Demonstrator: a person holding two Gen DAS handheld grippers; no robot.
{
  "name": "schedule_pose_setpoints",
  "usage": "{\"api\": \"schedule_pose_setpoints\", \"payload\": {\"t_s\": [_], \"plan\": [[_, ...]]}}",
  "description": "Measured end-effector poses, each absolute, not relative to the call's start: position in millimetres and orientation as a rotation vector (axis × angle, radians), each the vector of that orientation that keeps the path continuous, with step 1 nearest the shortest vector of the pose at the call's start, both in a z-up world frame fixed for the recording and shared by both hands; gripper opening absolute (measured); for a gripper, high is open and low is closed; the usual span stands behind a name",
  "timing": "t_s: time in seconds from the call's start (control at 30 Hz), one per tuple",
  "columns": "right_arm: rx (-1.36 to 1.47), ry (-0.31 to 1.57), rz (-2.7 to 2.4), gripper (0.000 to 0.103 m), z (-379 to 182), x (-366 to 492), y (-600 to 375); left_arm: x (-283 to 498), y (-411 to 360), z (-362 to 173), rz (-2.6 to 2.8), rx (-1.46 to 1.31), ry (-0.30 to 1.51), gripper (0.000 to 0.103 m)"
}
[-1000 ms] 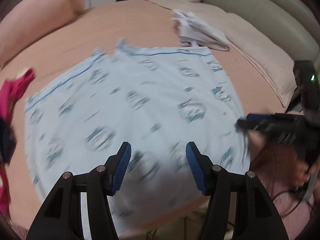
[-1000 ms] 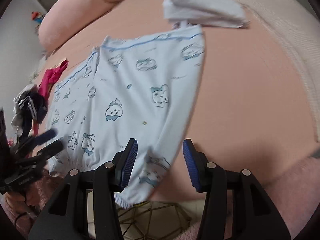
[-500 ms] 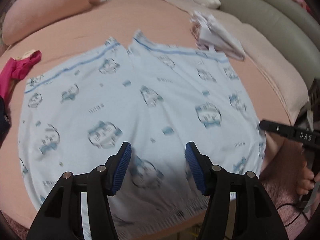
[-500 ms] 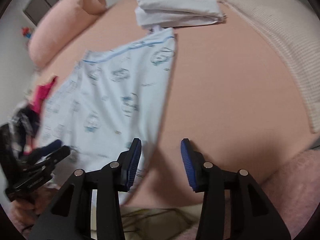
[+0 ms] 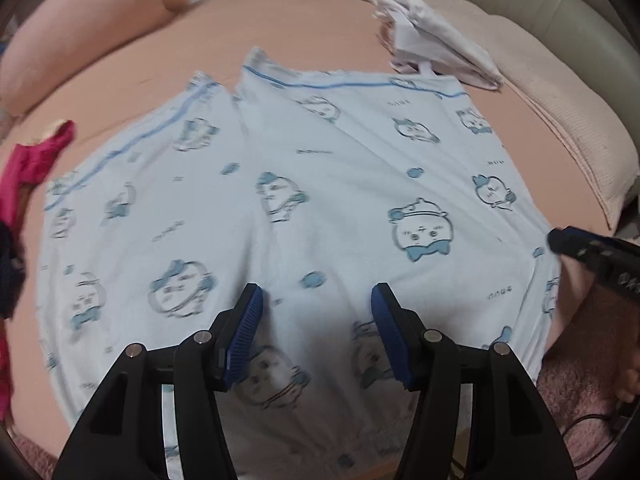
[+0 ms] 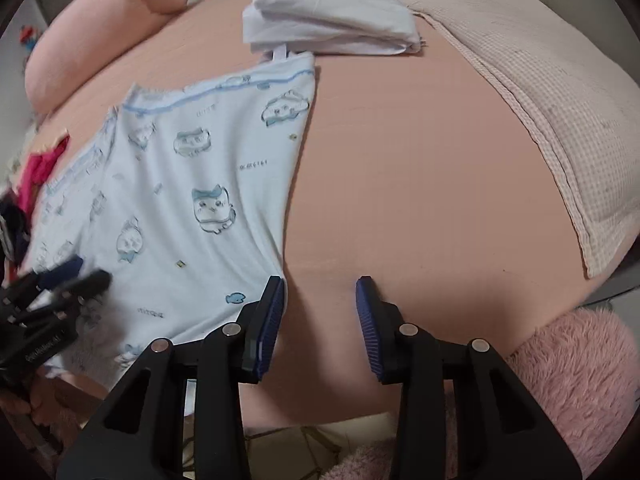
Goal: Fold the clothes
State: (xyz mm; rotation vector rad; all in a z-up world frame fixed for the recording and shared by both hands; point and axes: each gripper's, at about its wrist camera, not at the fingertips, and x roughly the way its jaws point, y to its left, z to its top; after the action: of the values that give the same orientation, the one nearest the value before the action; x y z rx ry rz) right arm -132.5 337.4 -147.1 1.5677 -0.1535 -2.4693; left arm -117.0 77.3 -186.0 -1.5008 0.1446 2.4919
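The left gripper point(image 5: 316, 336) hung spread wide over the light blue shorts point(image 5: 280, 208), gripping nothing. The right gripper point(image 6: 320, 320) gaped too, at the shorts' right edge. They lay flat mid-frame on the peach bed point(image 6: 420, 160), folded white clothes point(image 6: 328, 24) upper centre, pink pillow point(image 5: 88, 20) upper left.

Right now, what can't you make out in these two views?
- Near hem of the blue printed garment: left wrist view, behind the left tongs.
- Dark clothes beside the pink garment: right wrist view, cut off by the frame edge, blurred.
- Left tongs in the right wrist view: motion-blurred.
- Folded white garment: type unclear.
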Motion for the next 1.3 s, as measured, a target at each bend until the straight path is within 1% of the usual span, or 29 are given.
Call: {"api": "schedule_pose_setpoints", "payload": {"t_s": [0.1, 0.17, 0.2, 0.3, 0.37, 0.43, 0.47, 0.5, 0.53, 0.6, 0.63, 0.7, 0.73, 0.83, 0.97, 1.03, 1.1, 1.17, 1.23, 1.3], "plan": [[1.514, -0.228, -2.416, 0.04, -143.7, -131.0, 335.8, -100.9, 82.2, -180.8, 2.45, -1.448, 0.106, 0.059], [1.504, -0.221, -2.322, 0.04, -146.5, -126.5, 321.9, -90.6, 93.7, -184.6, 2.434, -1.439, 0.161, 0.059], [1.516, -0.184, -2.296, 0.04, -148.9, -123.3, 313.1, -86.7, 98.2, -186.8, 2.428, -1.439, 0.189, 0.059], [1.663, 0.013, -2.322, 0.039, -162.3, -113.3, 302.0, -82.1, 103.8, -194.5, 2.43, -1.466, 0.267, 0.06], [1.705, 0.056, -2.35, 0.038, -162.5, -111.8, 301.7, -80.5, 99.5, -190.9, 2.438, -1.479, 0.265, 0.06], [1.731, 0.107, -2.433, 0.039, -156.3, -107.5, 304.0, -77.0, 94.3, -185.3, 2.445, -1.483, 0.263, 0.06], [1.702, 0.081, -2.436, 0.042, -152.6, -104.5, 304.2, -72.2, 93.7, -181.7, 2.443, -1.464, 0.266, 0.06], [1.665, 0.043, -2.428, 0.042, -148.8, -101.4, 304.3, -68.2, 93.0, -178.8, 2.44, -1.445, 0.264, 0.06], [1.616, -0.049, -2.367, 0.042, -145.3, -97.9, 303.1, -66.1, 92.9, -178.3, 2.427, -1.434, 0.253, 0.06], [1.577, -0.085, -2.282, 0.041, -145.0, -92.8, 292.5, -64.8, 96.4, -183.9, 2.39, -1.444, 0.243, 0.06], [1.56, -0.093, -2.243, 0.042, -145.2, -90.4, 286.9, -65.0, 98.5, -187.8, 2.388, -1.456, 0.267, 0.06], [1.637, 0.099, -2.269, 0.042, -156.2, -87.4, 270.9, -65.4, 100.1, -190.4, 2.393, -1.469, 0.315, 0.06], [1.675, 0.156, -2.282, 0.042, -161.4, -87.2, 268.3, -66.1, 97.6, -187.8, 2.395, -1.478, 0.308, 0.06], [1.71, 0.16, -2.349, 0.04, -159.8, -88.7, 278.6, -67.6, 79.2, -177.0, 2.44, -1.504, 0.276, 0.06], [1.635, -0.003, -2.367, 0.041, -146.7, -93.4, 291.3, -72.6, 28.3, -164.0, 2.556, -1.561, 0.201, 0.06], [1.581, 0.05, -2.374, 0.042, -138.6, -97.1, 280.7, -75.6, -0.9, -167.0, 2.607, -1.64, 0.164, 0.06], [1.576, 0.095, -2.355, 0.042, -139.5, -101.1, 269.2, -71.1, -14.4, -175.0, 2.597, -1.709, 0.157, 0.06], [1.611, 0.092, -2.324, 0.042, -148.9, -104.3, 263.4, -66.6, -28.0, -183.0, 2.586, -1.779, 0.149, 0.06], [1.653, 0.142, -2.326, 0.042, -161.2, -94.1, 261.4, -62.0, -41.6, -191.0, 2.572, -1.849, 0.141, 0.061], [1.63, 0.217, -2.347, 0.044, -161.3, -84.0, 261.6, -49.7, -54.9, -195.5, 2.565, -1.896, 0.161, 0.067]]}}
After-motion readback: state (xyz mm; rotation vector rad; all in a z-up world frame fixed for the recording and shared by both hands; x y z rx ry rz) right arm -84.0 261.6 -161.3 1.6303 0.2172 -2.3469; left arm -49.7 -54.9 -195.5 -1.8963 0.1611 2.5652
